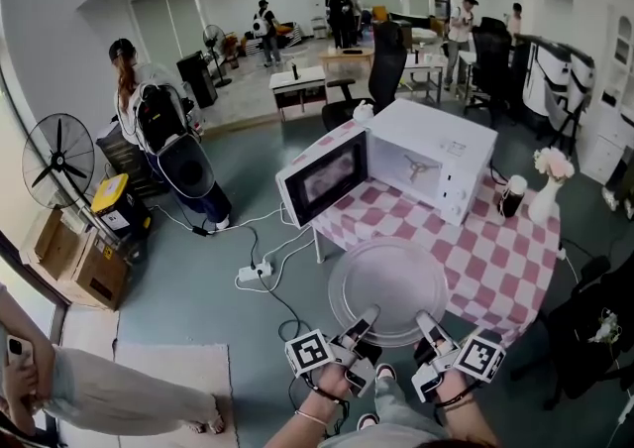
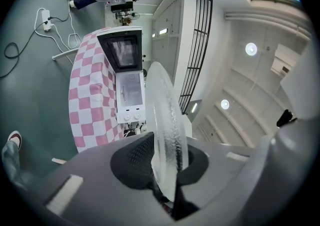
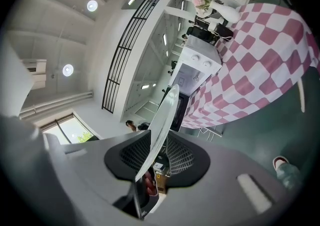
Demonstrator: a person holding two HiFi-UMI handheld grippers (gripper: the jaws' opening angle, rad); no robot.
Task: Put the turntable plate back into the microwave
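Note:
A clear glass turntable plate hangs level over the near edge of the checkered table. My left gripper is shut on its near left rim, my right gripper on its near right rim. In the left gripper view the plate shows edge-on between the dark pads; likewise the plate in the right gripper view. The white microwave stands on the table beyond the plate, its door swung open to the left, the cavity showing a roller ring.
A dark cup and a white vase with flowers stand right of the microwave. A power strip and cables lie on the floor at the left. A person with a backpack stands beyond, a floor fan farther left.

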